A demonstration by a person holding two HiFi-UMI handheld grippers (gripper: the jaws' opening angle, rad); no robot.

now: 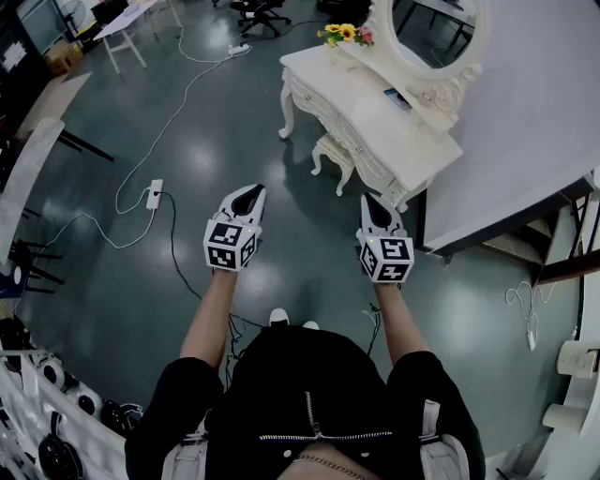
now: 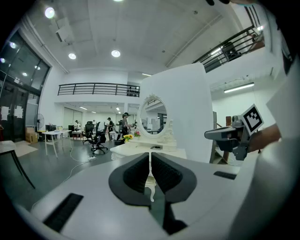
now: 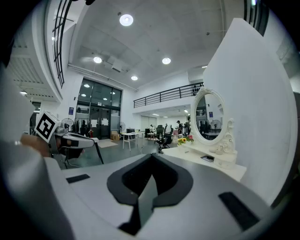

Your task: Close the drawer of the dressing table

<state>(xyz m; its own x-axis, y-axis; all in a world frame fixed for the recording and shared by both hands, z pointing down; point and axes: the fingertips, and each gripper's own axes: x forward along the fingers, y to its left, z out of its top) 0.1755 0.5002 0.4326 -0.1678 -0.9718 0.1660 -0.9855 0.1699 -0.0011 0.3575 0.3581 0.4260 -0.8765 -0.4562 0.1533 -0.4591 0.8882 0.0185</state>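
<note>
- Jaws first: the left gripper [image 1: 251, 190] is pinched down to a thin slit with nothing in it, and the right gripper [image 1: 372, 202] looks closed and empty too.
- Both are held out roughly level in front of the person, well short of the dressing table [image 1: 375, 122], with the right one nearer to it.
- I'd say the job hasn't really started. This is the walk-up, and nothing touches the table yet.
- The drawers run along the table's front, on the side facing the open floor. From here they're too small for me to tell which one sticks out.
- Next move, my guess: step up to the table's front, find the open drawer, put a closed gripper tip flat on its face and push straight in. Shut jaws are fine for that.
- On the table: a round mirror [image 1: 427, 28] at the back, flowers [image 1: 344, 33] at its far end, and a small dark flat thing [image 1: 397, 98] near the mirror's base.
- A stool [image 1: 333, 155] is tucked under the table's front, so it could crowd the approach.
- A power strip [image 1: 154, 194] and its cable [image 1: 178, 103] lie well away from the table on the left.
- A white panel [image 1: 525, 122] stands right behind the table.
</note>
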